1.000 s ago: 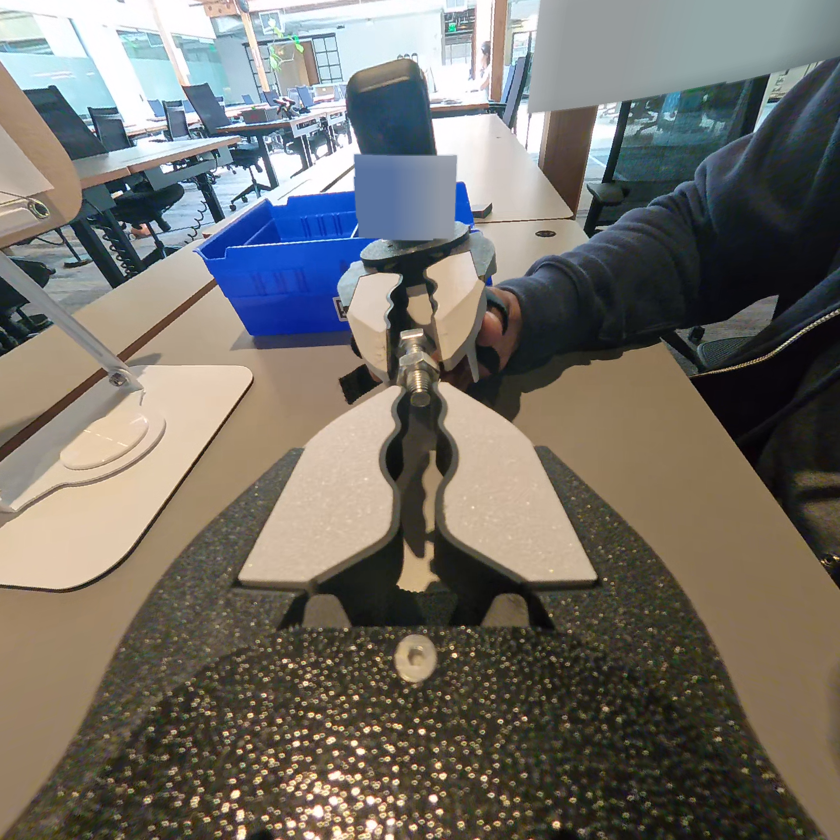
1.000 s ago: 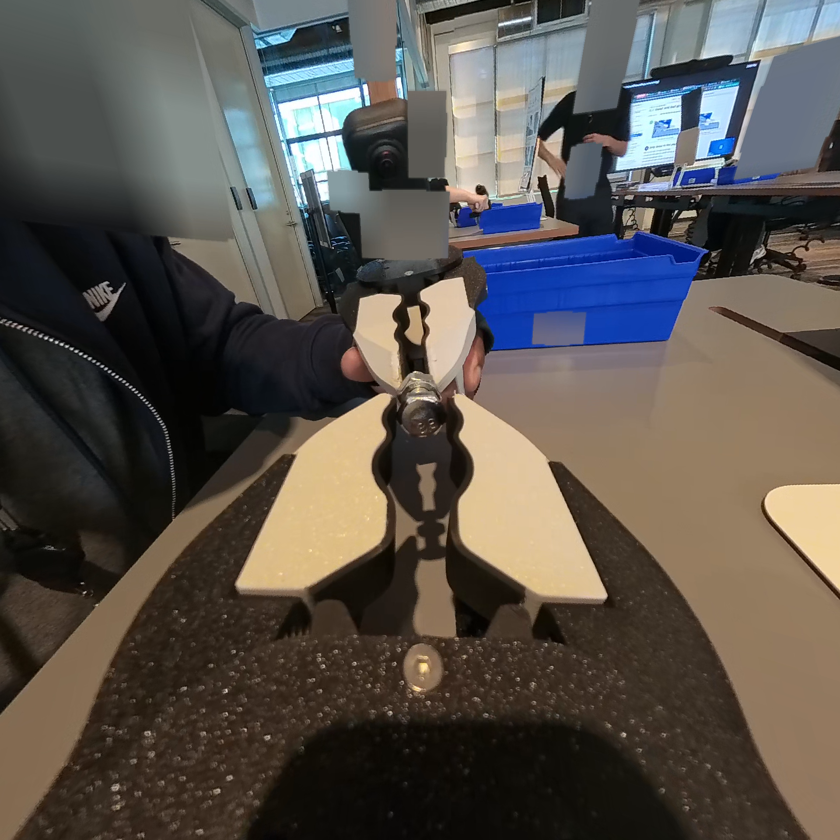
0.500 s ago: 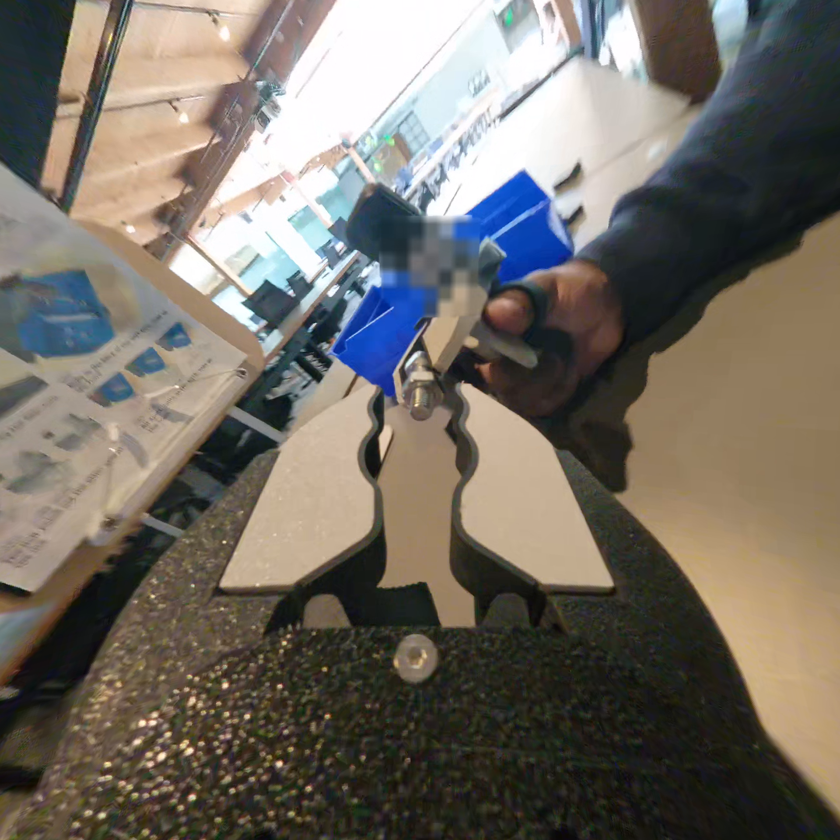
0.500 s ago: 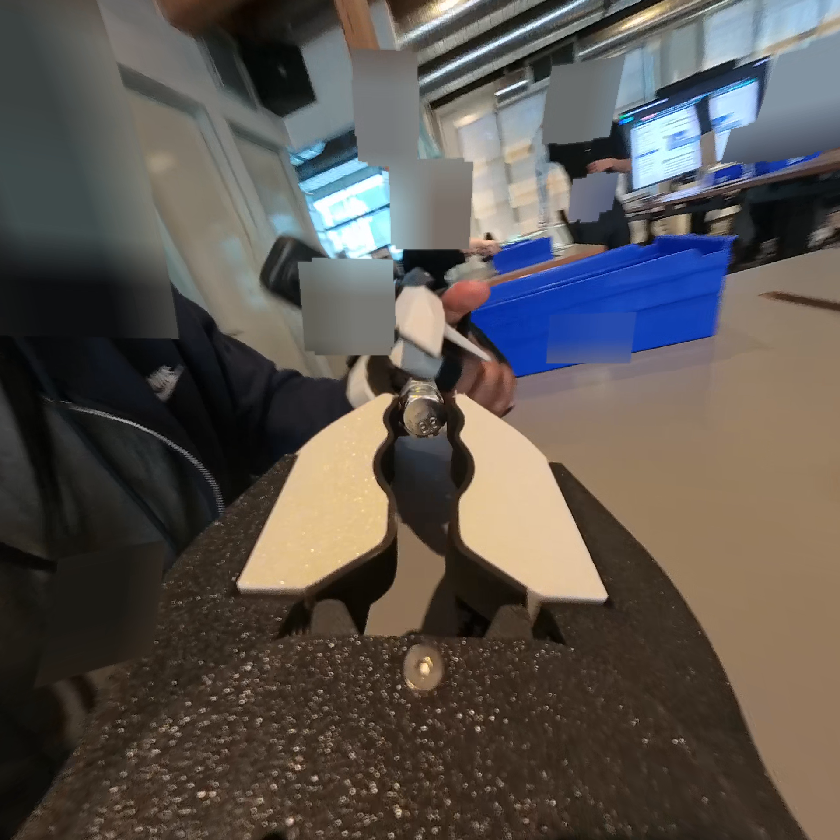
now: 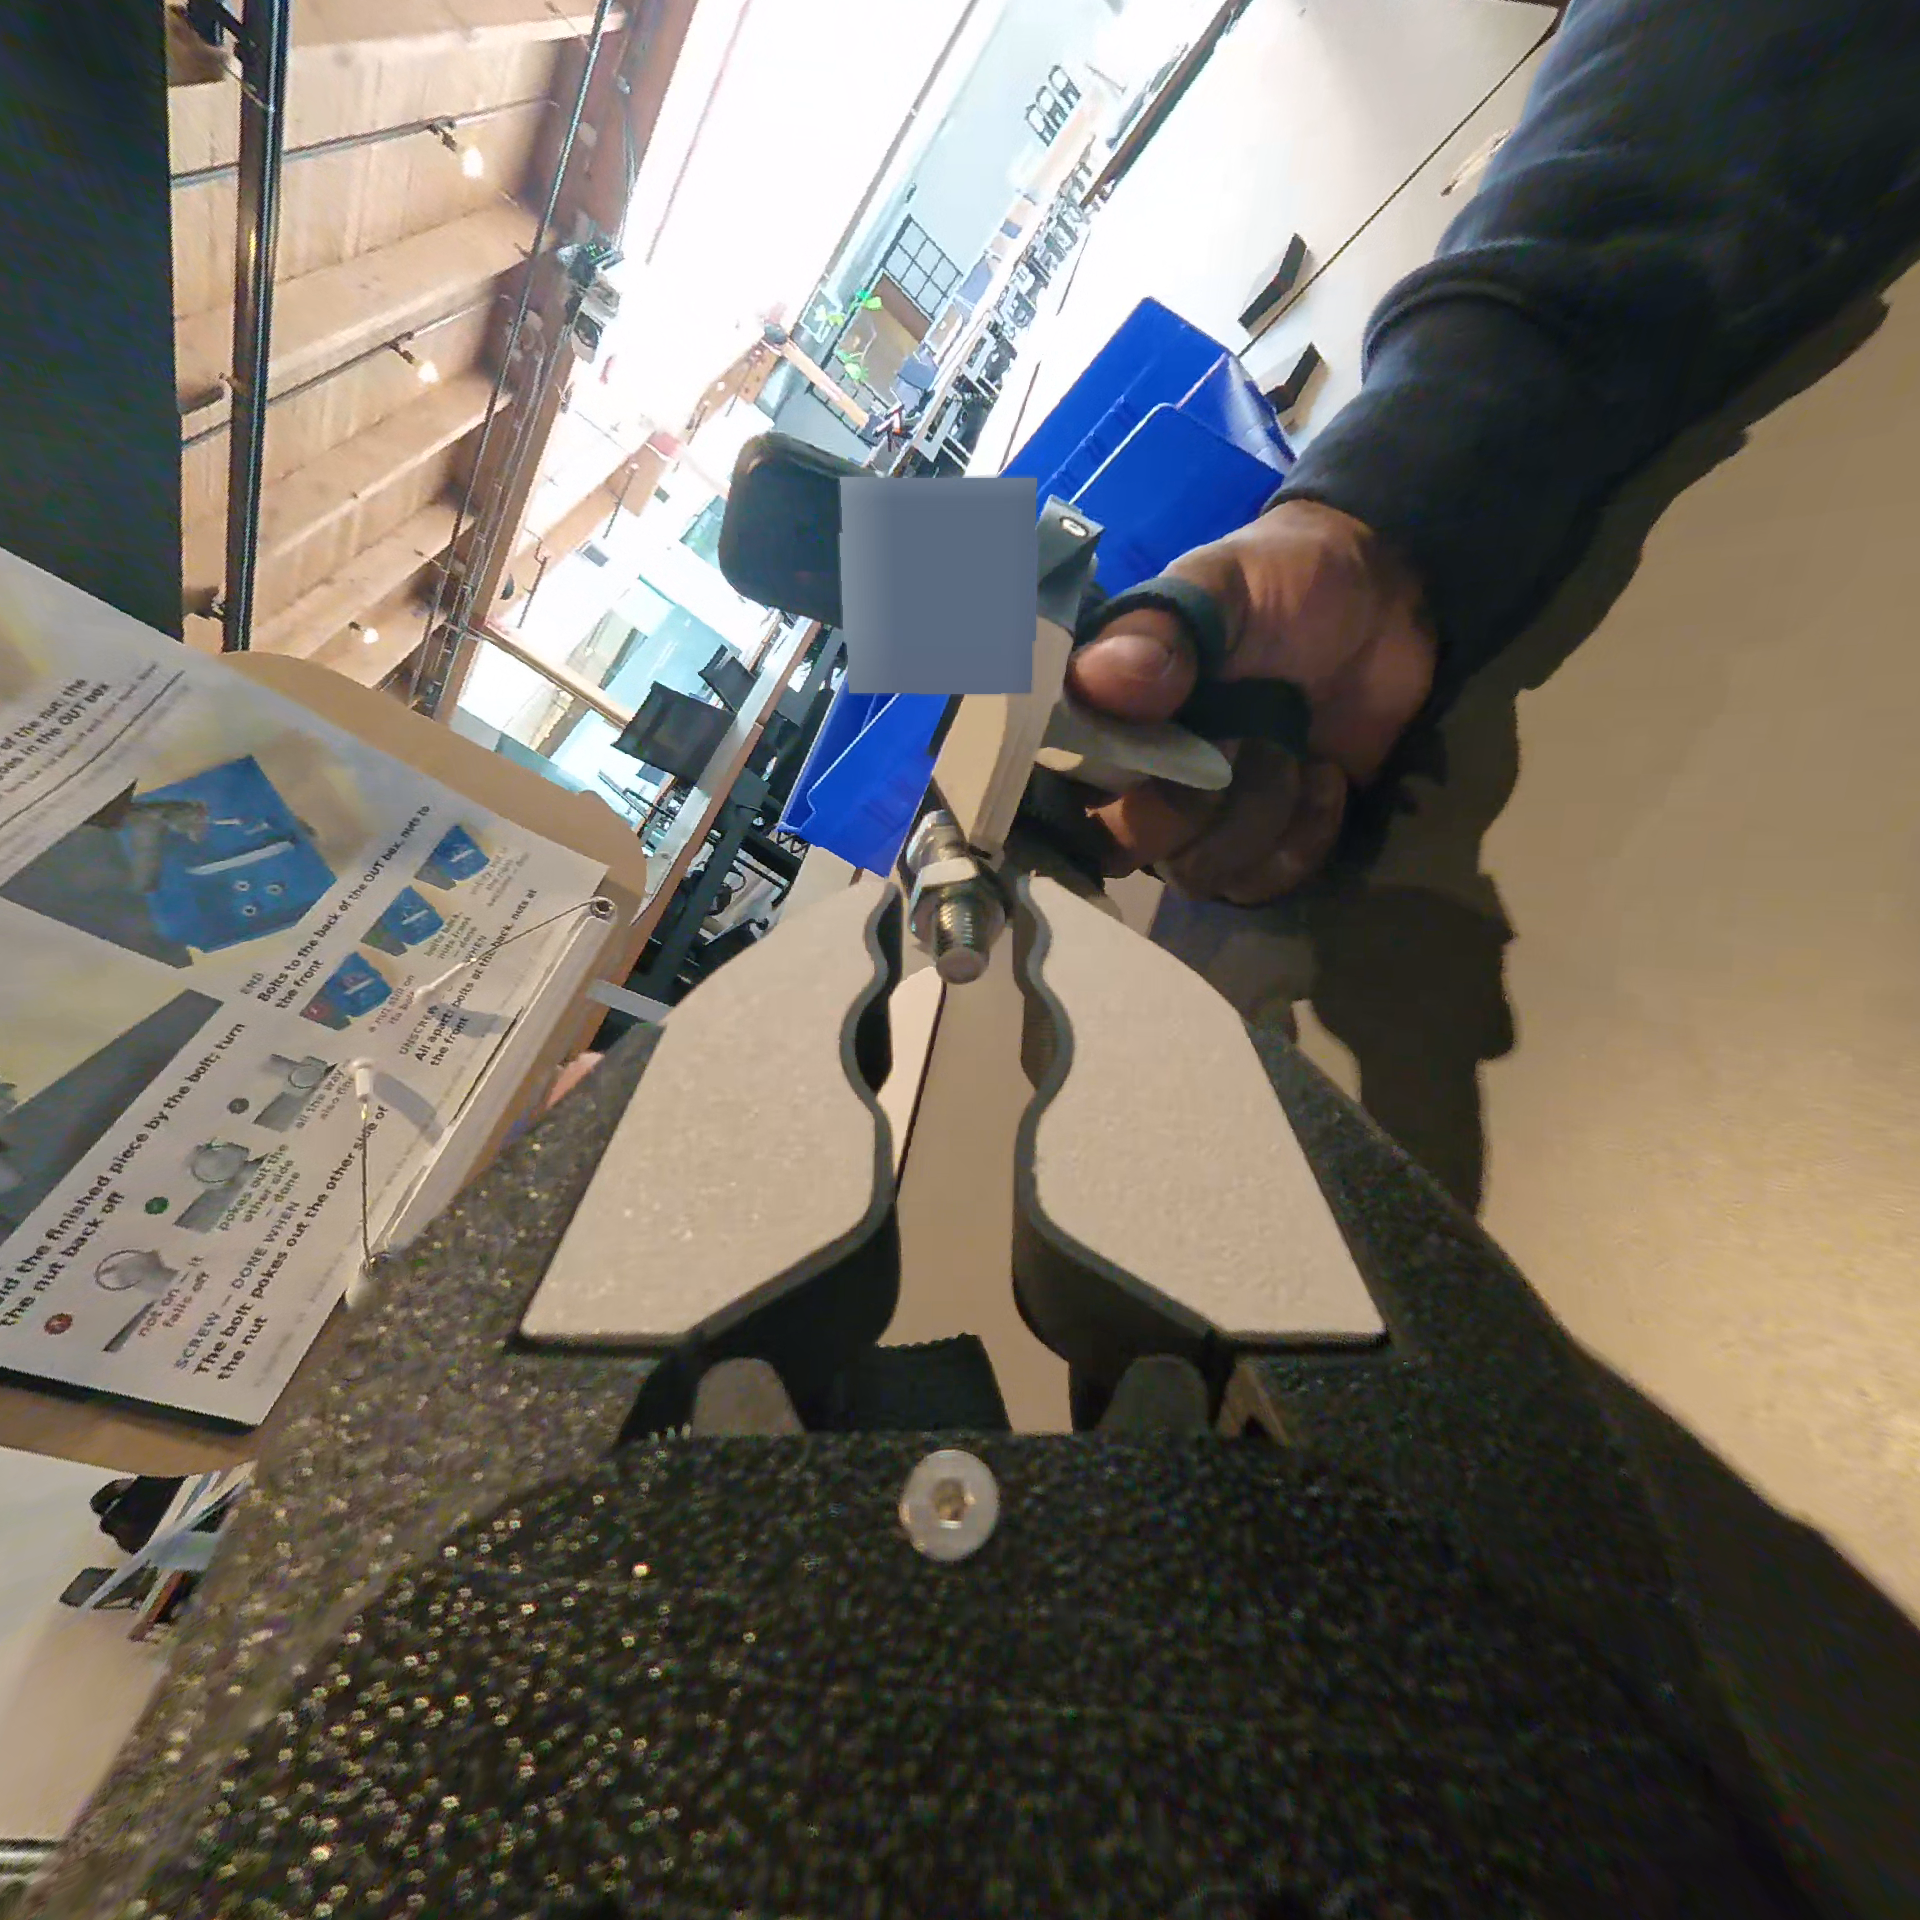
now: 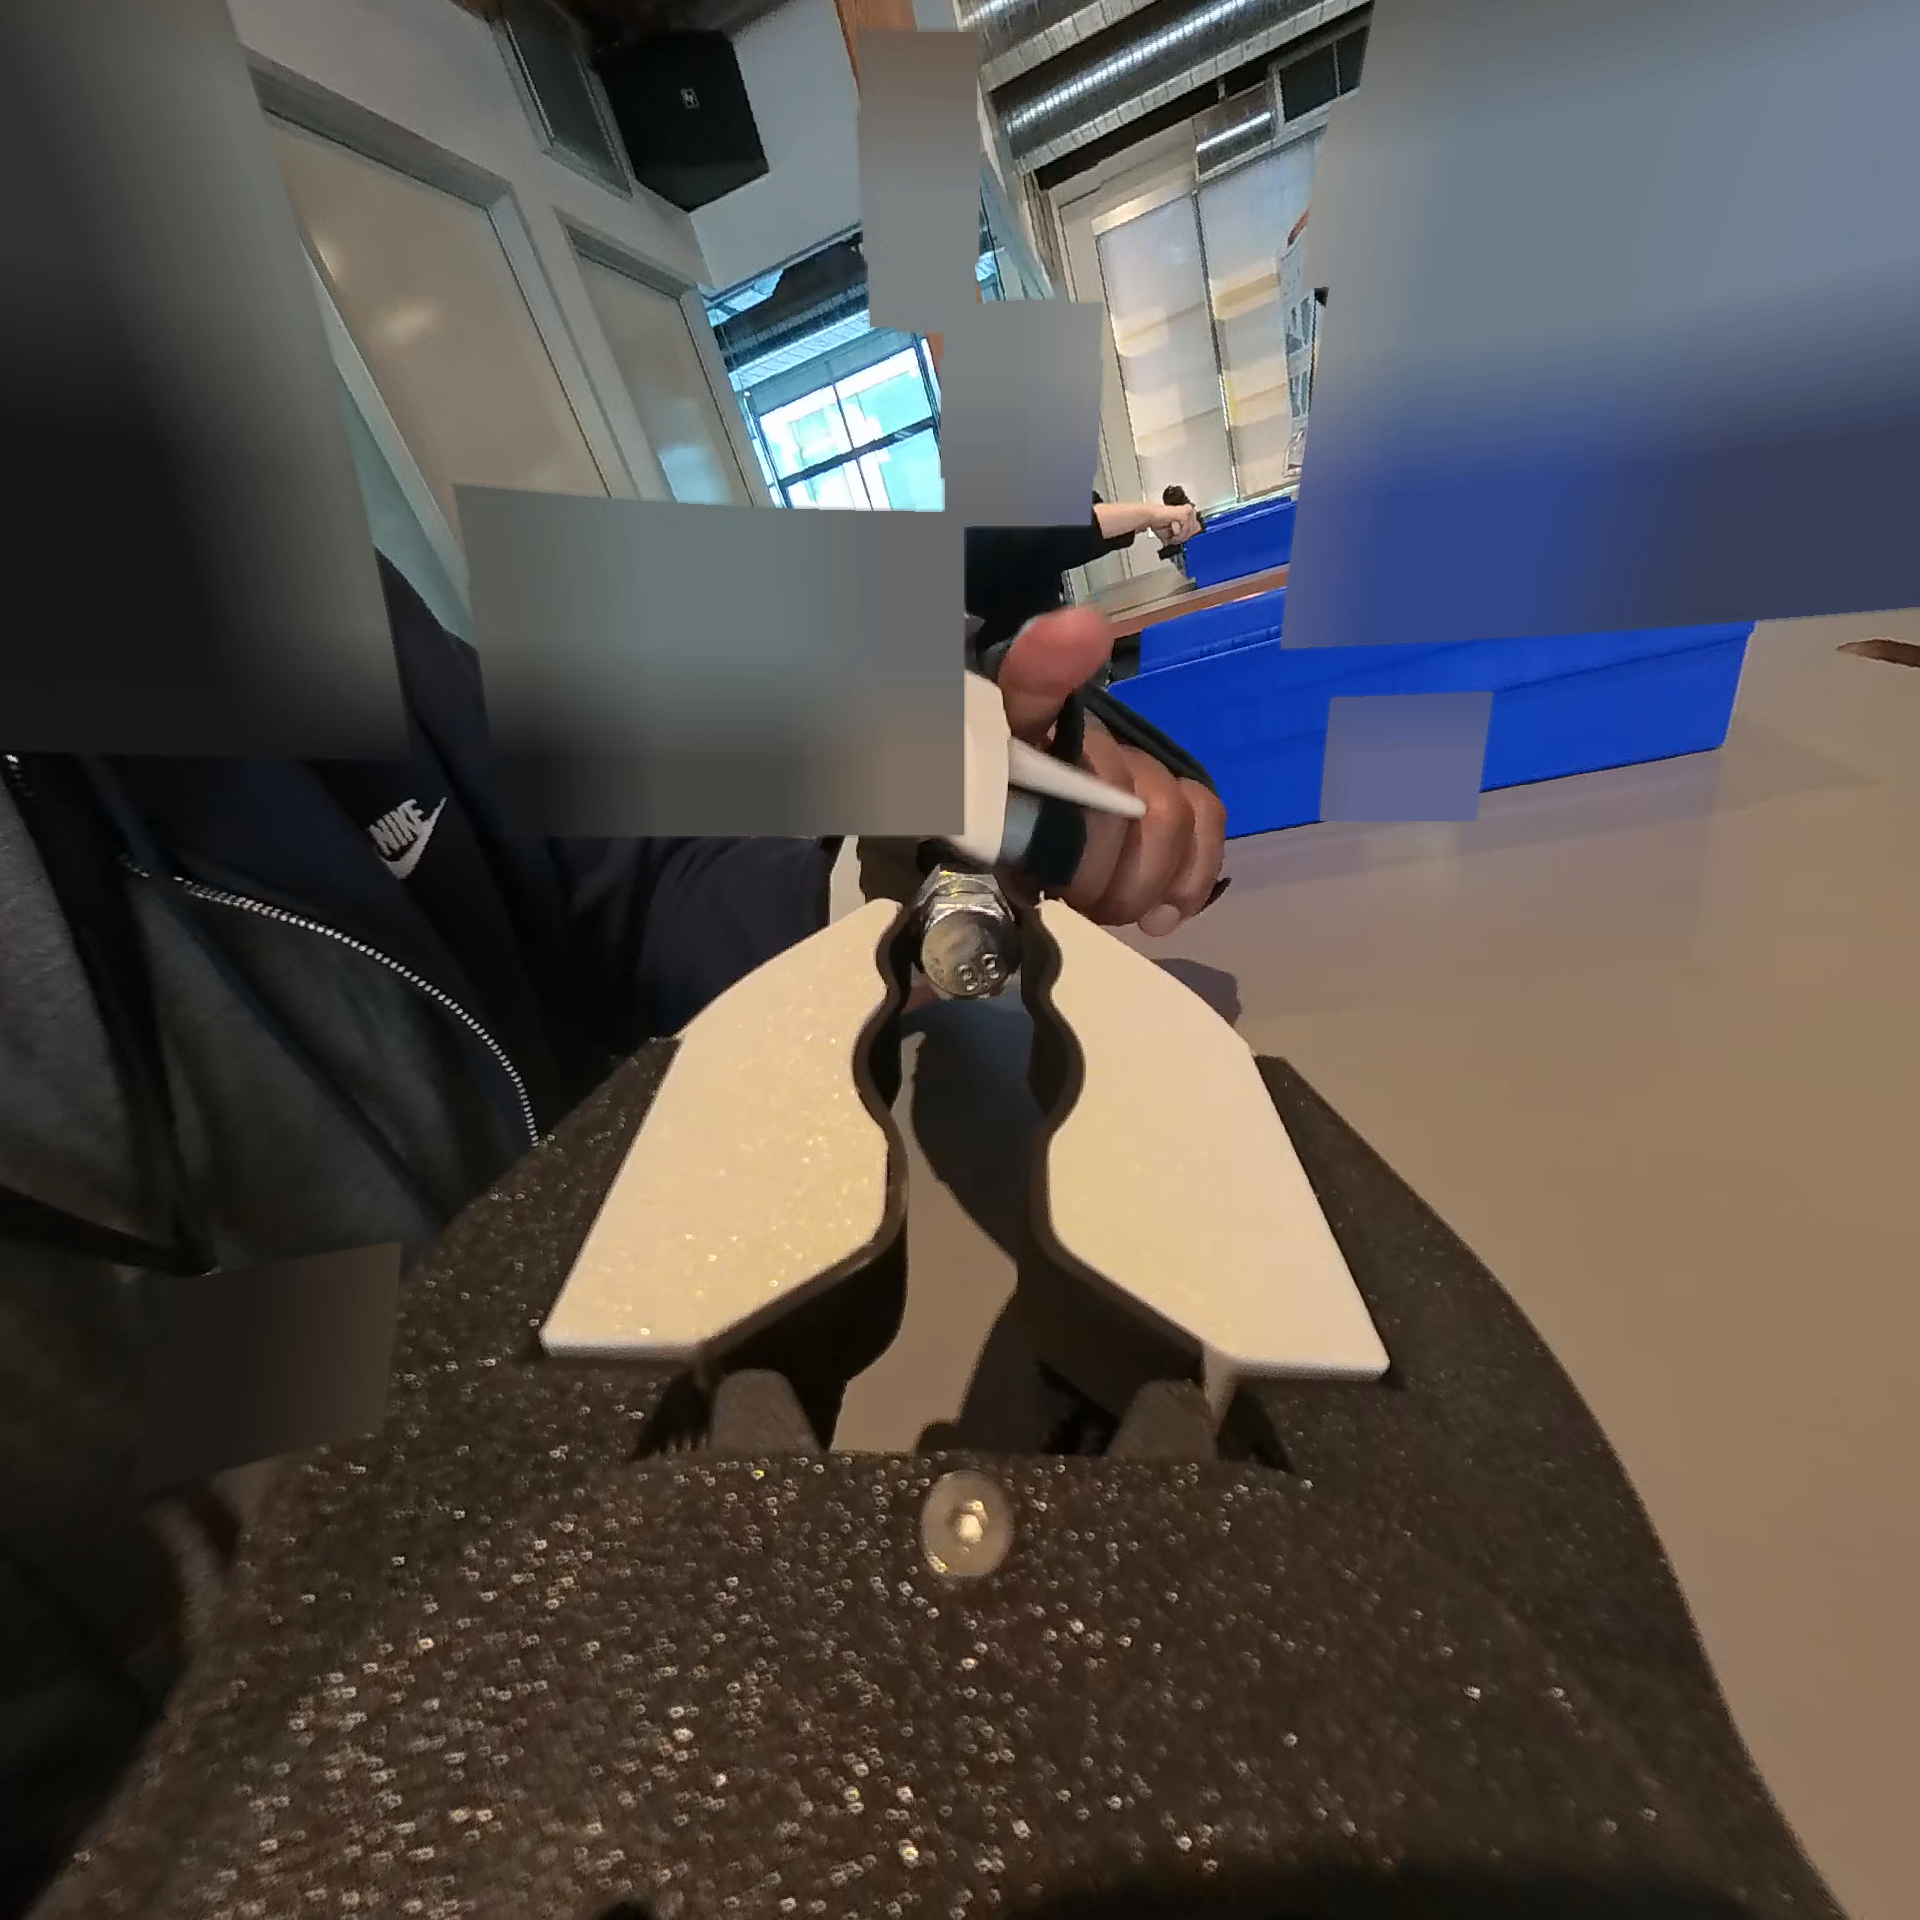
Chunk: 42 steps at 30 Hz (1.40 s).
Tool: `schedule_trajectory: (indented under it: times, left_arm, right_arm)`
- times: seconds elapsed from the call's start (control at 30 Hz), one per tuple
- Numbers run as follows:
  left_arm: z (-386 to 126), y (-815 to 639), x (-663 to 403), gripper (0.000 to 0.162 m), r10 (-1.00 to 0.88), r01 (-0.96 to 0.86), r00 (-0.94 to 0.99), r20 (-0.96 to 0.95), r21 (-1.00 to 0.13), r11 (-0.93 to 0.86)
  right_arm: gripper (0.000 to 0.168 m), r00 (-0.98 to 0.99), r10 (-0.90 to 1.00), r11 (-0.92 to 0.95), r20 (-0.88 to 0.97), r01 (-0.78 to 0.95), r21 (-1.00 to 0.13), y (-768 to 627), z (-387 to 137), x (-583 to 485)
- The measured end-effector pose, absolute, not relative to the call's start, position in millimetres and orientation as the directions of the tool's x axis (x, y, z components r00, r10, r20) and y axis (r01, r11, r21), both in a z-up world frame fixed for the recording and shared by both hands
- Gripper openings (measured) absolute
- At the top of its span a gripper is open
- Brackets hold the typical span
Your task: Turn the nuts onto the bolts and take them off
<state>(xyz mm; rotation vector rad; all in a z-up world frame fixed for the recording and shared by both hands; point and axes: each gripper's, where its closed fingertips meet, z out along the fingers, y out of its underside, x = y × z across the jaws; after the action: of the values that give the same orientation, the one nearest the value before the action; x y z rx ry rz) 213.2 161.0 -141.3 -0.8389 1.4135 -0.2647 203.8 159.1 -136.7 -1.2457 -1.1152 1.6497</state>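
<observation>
Nut (image 5: pixel 940 868) sits part-way along the bolt (image 6: pixel 966 961), with thread poking out toward the left hand-held gripper (image 5: pixel 958 894). The assembly is held in the air above the tabletop (image 6: pixel 1558 1039).

- Right hand-held gripper (image 6: pixel 966 920) is pinching the bolt head in its front notch, and the grip looks square.
- Left one is spread and rolled over hard. The thread end lies between its tips with a gap on both sides, so I read it as not clamping anything.

For the step, I'd push the left tips forward past the bare thread and close on the nut flats, not the thread. Keep both tools on one axis and roll the wrist in short arcs. Hold the head firmly so the bolt can't spin along or cock sideways.

Room for moving:
- The right hand (image 5: pixel 1278 675) and its strap are close behind the nut, so watch the tips there.
- Instruction sheet on its stand (image 5: pixel 260 987) is near the left tool's side and limits the roll that way.
- Blue bin (image 6: pixel 1610 707) is well apart, with bare tabletop below.
</observation>
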Motion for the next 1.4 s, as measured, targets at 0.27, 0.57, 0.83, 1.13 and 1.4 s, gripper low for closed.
schedule_trajectory:
  times: [0.27, 0.57, 0.83, 1.13, 1.4]
  left_arm:
    - [-143, 163, 215, 0.018, -0.831, -0.232, 0.196, -0.520, -0.848, 0.476]
    - [-141, 158, 213, 0.017, -0.951, -0.008, -0.062, 0.303, -0.953, -0.304]
    - [-126, 165, 206, 0.022, -0.869, 0.162, -0.192, 0.456, -0.858, -0.487]
    - [-111, 178, 195, 0.025, -0.982, 0.178, 0.161, 0.096, -0.982, -0.067]
    - [-99, 136, 168, 0.022, -0.913, 0.213, 0.407, 0.028, -0.975, 0.064]
  right_arm:
    - [0.019, -0.162, 0.962, -0.237, -0.222, -0.078, -0.968, 162, -137, 205]
    - [0.018, -0.091, 0.991, -0.105, -0.099, -0.063, -0.992, 160, -136, 203]
    - [0.018, -0.029, 0.995, -0.093, -0.091, -0.079, -0.992, 167, -133, 206]
    - [0.019, 0.019, 0.993, -0.110, -0.114, -0.145, -0.983, 165, -121, 211]
    - [0.019, -0.008, 0.990, -0.137, -0.137, -0.187, -0.973, 99, -105, 209]
